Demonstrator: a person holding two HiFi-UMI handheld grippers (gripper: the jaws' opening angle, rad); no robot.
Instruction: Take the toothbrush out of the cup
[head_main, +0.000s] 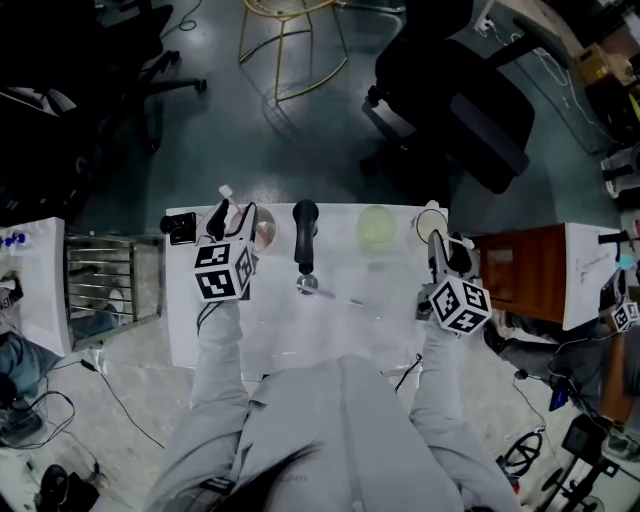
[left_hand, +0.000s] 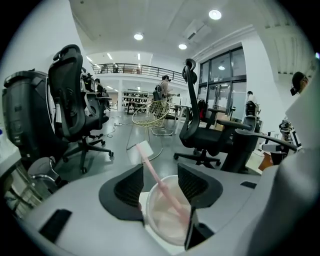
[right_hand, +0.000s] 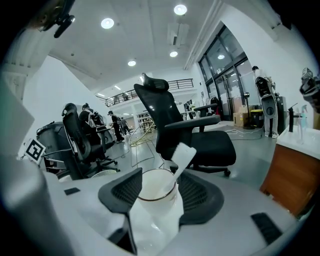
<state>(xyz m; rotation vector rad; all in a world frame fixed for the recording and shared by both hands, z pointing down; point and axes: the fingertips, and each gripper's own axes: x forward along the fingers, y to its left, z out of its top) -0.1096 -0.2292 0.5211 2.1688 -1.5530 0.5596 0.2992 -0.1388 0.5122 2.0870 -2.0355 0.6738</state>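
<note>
Toothbrush, pink (left_hand: 159, 181): stands aslant in the pink cup (left_hand: 159, 220), its handle foot against the near inner wall and its pale head rising past the far rim, up and to the left in the left gripper view. The pink cup holds nothing else that can be seen. It stands near the far left of the white counter (head_main: 185, 320).

The left hand-held gripper (left_hand: 160, 174) has its two dark jaws on either side of the pink cup and is clamped on it. The cup wall fills the gap between the pads.

A second toothbrush, white (right_hand: 176, 167), leans in the white cup (right_hand: 155, 215), which has a thin dark rim line. Its head clears the rim on the right, and its lower end is hidden inside the cup.

The right hand-held gripper (right_hand: 159, 177) is clamped on the white cup in the same way, with its jaws set wide and one pad on each flank. In the head view this cup (head_main: 432, 222) stands at the far right of the counter.

Between the two cups, along the far edge, are a pale green cup (head_main: 377, 227) and a black handled object (head_main: 305, 242). What the green cup holds cannot be made out. The black object lies with its metallic end toward the person.
</note>
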